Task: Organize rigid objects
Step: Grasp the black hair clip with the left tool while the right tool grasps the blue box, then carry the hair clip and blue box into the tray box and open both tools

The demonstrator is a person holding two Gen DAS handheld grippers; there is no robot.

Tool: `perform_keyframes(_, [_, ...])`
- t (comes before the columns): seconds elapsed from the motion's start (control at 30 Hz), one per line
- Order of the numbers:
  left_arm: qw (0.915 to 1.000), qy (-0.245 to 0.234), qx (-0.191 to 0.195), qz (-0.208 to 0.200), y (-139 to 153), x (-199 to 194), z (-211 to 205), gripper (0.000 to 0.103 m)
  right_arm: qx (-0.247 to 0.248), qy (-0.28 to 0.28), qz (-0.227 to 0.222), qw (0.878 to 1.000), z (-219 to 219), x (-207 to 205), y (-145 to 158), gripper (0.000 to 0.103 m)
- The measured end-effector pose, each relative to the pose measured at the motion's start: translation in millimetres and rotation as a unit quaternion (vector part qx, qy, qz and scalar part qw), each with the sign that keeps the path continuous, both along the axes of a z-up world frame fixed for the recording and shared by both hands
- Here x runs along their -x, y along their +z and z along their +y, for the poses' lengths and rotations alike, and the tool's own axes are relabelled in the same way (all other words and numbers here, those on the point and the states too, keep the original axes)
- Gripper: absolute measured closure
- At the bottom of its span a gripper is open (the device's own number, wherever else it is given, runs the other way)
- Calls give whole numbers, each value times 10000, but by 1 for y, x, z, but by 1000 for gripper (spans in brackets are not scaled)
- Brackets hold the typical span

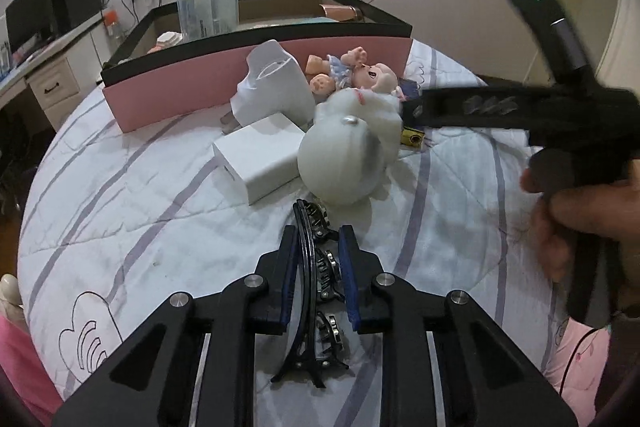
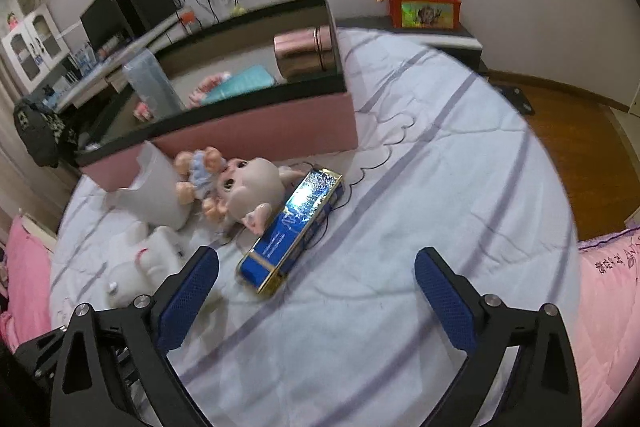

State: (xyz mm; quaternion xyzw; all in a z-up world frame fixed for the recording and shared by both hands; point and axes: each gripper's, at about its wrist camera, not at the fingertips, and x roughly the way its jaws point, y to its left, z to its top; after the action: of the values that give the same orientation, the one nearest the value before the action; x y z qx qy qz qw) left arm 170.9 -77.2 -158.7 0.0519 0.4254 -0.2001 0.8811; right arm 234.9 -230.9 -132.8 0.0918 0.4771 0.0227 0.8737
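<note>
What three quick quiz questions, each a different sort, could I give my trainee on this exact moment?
1. True or false: the left gripper is shut on the black hair claw clip.
2. Which item lies nearest ahead of the open right gripper? A) blue and gold box B) copper flask C) doll
3. Fill in: the flask lies inside the ____ storage box.

Key: 1 true; 2 A; 3 pink.
</note>
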Motion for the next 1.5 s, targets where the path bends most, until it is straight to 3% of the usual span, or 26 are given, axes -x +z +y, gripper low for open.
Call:
perform_keyframes(0.1, [10000, 19, 53, 1, -1, -1, 1, 81, 411, 64, -92, 9991, 10, -2, -3, 13])
perform_keyframes(0.17, [10000, 22, 46, -11, -1, -1, 0, 81, 637, 103, -151, 9978, 13, -1, -3, 23])
perform_keyframes(0.3, [10000, 22, 84, 7, 0, 0, 2, 81, 711, 69, -241, 9972, 5, 11, 1, 64])
perform_keyframes(0.33, [10000, 24, 73, -3, 0, 1, 2, 81, 694, 38, -241, 9973, 1, 13, 2, 69])
perform_keyframes(0.4, [10000, 31, 51, -32, -1, 2, 1, 80, 590, 35, -237, 9980, -4, 11, 1, 69])
perform_keyframes(0.53, [9998, -30, -94, -147, -1, 6, -4, 77, 871, 149, -276, 9957, 5, -2, 0, 67])
perform_keyframes(0.6, [9999, -26, -51, -120, -1, 6, -2, 81, 962, 243, -308, 9946, 8, -3, 0, 73])
perform_keyframes(0.63, [10000, -6, -9, -93, -1, 6, 0, 84, 898, 300, -307, 9950, 8, -2, 0, 83])
perform_keyframes(0.83, [9985, 117, 506, 160, 0, 8, 23, 84, 297, 274, -332, 9986, -9, 27, 3, 83])
perform_keyframes(1.27, [9971, 346, 664, 150, 14, 13, 40, 84, -517, 413, -391, 9970, -20, 60, 18, 83])
perform_keyframes(1.5, [9962, 549, 667, -97, 38, 0, 60, 84, -543, 502, -646, 9952, -18, 62, 43, 83])
